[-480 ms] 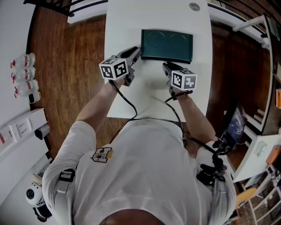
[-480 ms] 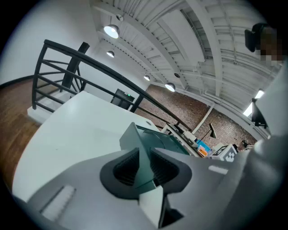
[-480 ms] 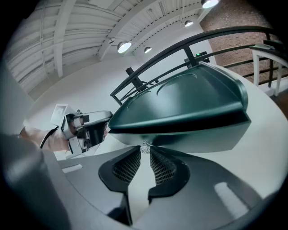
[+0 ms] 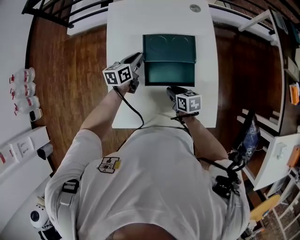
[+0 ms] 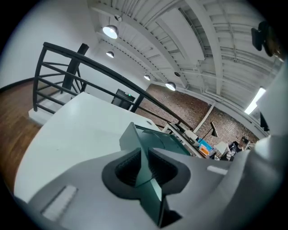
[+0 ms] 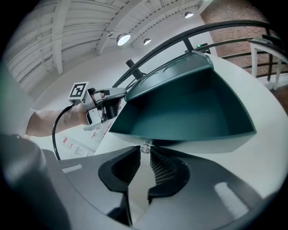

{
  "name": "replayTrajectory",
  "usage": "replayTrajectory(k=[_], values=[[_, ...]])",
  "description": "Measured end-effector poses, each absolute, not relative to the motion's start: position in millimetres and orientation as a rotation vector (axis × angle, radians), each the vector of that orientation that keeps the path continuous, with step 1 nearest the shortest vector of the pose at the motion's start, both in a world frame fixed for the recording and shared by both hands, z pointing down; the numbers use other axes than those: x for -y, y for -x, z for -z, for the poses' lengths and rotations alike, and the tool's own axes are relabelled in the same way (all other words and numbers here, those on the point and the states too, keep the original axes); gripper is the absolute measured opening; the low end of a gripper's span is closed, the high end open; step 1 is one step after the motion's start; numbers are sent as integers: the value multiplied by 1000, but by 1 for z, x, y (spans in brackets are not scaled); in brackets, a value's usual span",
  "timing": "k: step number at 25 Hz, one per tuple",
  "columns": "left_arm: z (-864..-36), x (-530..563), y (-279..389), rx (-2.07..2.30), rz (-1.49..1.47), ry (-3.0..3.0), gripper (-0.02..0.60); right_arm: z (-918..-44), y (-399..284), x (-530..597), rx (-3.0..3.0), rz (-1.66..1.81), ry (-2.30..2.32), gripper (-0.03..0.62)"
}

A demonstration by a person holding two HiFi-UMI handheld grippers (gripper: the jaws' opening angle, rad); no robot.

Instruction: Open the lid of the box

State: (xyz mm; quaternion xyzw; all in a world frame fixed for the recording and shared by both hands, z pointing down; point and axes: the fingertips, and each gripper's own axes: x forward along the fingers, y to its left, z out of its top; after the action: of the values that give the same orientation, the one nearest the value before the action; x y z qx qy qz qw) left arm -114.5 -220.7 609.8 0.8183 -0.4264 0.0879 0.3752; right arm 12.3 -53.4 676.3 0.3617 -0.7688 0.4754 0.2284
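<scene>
A dark green box (image 4: pixel 168 48) lies on the white table (image 4: pixel 121 28). Its lid (image 6: pixel 189 108) is tilted up at the near edge, and the right gripper view looks into its hollow underside. A small metal clasp (image 6: pixel 145 147) on the lid's near lip sits between the pads of my right gripper (image 6: pixel 145 158), which is shut on it. From above, the right gripper (image 4: pixel 171 89) stands at the lid's near edge. My left gripper (image 4: pixel 139 59) is at the box's left side. Its pads are shut on a green edge of the box (image 5: pixel 157 141), seen in the left gripper view (image 5: pixel 144 164).
A small round disc (image 4: pixel 195 8) lies at the table's far end. The table's near edge runs just behind my right gripper. Wooden floor lies on both sides, with bottles (image 4: pixel 22 89) on the left and a black railing (image 5: pixel 67 67) beyond the table.
The lid's near edge has come up and a second green face now shows below the top. My right gripper has drawn back toward me. The left gripper stays at the box's side.
</scene>
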Motion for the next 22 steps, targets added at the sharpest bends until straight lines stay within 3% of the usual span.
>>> replayTrajectory(k=[8,12,16,22], values=[[-613,219,111,1087,-223,-2077,49,-675,-10,47,2137,-1325,-984,67],[-610,212,120,1095,-214,-2079,51,-668,-12,45,2168,-1321,-996,115],[-603,167,146,1085,-153,-2058,49,-649,-21,29,2249,-1312,-1029,118],[-614,27,138,879,-244,-2088,0,-617,-40,-33,2330,-1249,-1107,20]])
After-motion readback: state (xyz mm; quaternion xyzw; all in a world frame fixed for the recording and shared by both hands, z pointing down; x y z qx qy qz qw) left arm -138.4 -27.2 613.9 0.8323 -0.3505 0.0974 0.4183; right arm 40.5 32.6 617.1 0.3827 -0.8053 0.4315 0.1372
